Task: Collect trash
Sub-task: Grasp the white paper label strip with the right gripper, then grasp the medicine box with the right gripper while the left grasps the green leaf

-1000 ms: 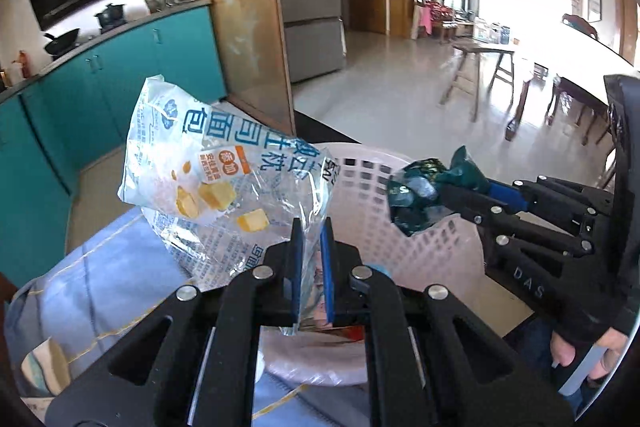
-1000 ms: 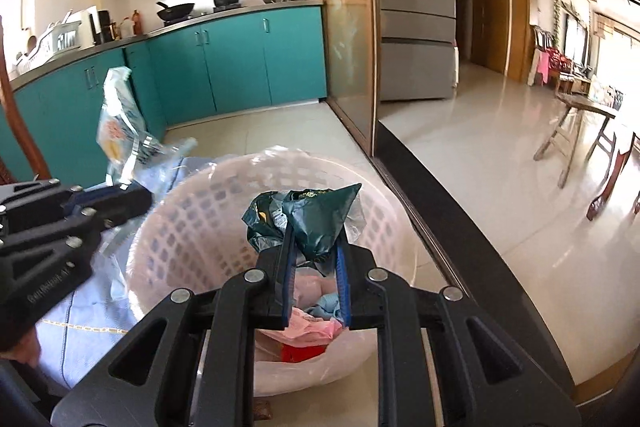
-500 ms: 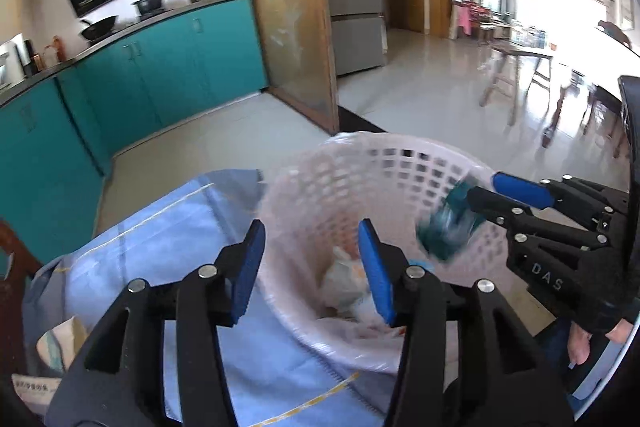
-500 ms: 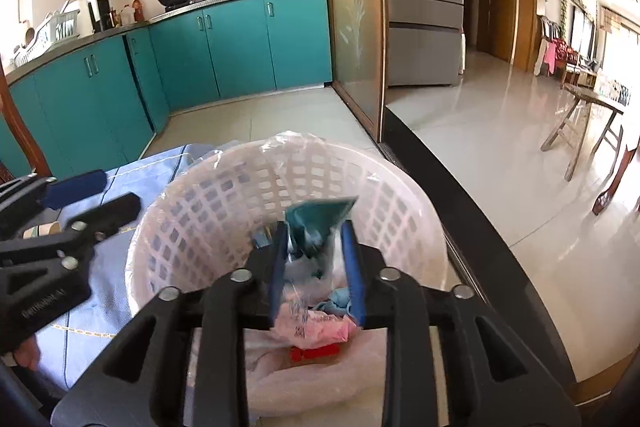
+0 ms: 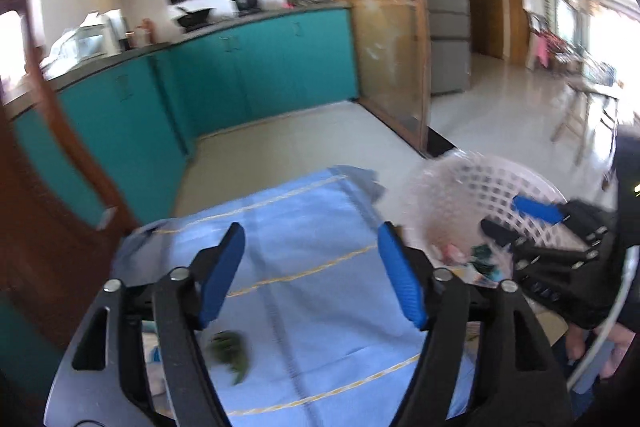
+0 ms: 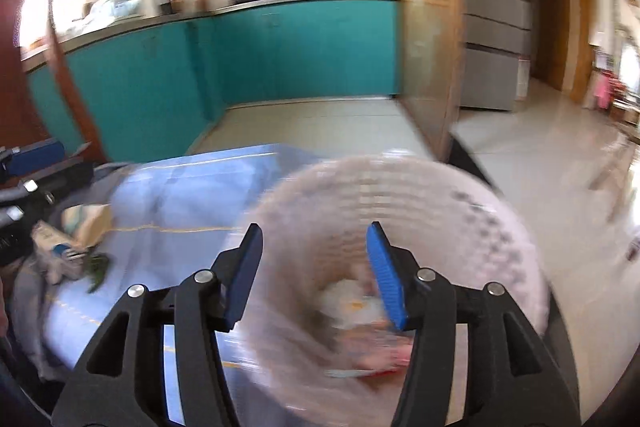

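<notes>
Between drops: both hand-held grippers, left (image 5: 310, 273) and right (image 6: 314, 275), opening and empty. Next: reach for green scrap (image 5: 231, 345) on blue cloth (image 5: 304, 227) near worktop's left edge; basket (image 6: 480, 227) alongside.

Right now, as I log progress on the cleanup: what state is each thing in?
Left gripper: jaws opening, nothing between them.
Right gripper: jaws opening, nothing between them.
White basket: upright, trash inside.
Green scrap: lying loose on the blue cloth.
Blue cloth: spread flat beside the basket.
</notes>
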Demonstrator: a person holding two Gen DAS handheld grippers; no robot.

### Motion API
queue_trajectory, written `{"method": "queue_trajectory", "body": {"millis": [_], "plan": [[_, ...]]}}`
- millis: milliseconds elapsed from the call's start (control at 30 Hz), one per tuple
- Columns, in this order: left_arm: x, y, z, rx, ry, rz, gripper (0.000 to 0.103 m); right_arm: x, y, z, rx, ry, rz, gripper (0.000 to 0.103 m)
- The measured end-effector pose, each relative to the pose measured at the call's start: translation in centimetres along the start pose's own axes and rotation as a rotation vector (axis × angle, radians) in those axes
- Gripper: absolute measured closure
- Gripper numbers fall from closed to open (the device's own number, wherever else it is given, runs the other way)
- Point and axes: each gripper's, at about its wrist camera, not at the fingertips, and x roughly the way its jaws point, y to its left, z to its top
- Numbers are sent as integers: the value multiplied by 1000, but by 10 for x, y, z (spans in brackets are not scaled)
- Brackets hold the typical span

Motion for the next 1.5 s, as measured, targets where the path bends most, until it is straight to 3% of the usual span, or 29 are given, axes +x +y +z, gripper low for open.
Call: {"method": "queue_trajectory", "body": {"millis": [133, 300, 400, 533, 600, 733, 867, 1000, 1133, 1200, 1233, 1300, 1500], "plan": [[-47, 52, -7, -66, -42, 58, 27, 29, 62, 9, -141, 72, 215, 47], [-84, 107, -17, -152, -49, 119, 27, 75, 160, 5, -406, 172, 383, 47], [-98, 124, -25, -171, -47, 165, 27, 90, 204, -2, -487, 200, 489, 47], [-105, 137, -31, -190, -32, 194, 27, 105, 248, -12, -593, 228, 499, 47], [-106, 142, -35, -197, -21, 201, 27, 111, 252, -17, -617, 234, 475, 47], [-105, 148, -42, -218, 4, 200, 27, 118, 253, -16, -565, 255, 580, 47], [-108, 156, -43, -253, 13, 190, 27, 117, 277, -23, -643, 258, 636, 46], [-117, 155, -43, -264, -4, 195, 25, 114, 309, -30, -786, 193, 620, 40], [-125, 158, -41, -264, -13, 228, 25, 122, 315, -36, -800, 197, 603, 41], [-127, 159, -41, -275, -14, 236, 25, 125, 311, -37, -781, 218, 620, 61], [-127, 161, -42, -278, -14, 236, 25, 124, 309, -36, -773, 215, 622, 64], [-126, 160, -42, -279, -13, 235, 25, 124, 305, -33, -767, 209, 630, 83], [-114, 160, -44, -297, 9, 199, 24, 91, 259, -9, -635, 160, 638, 84]]}}
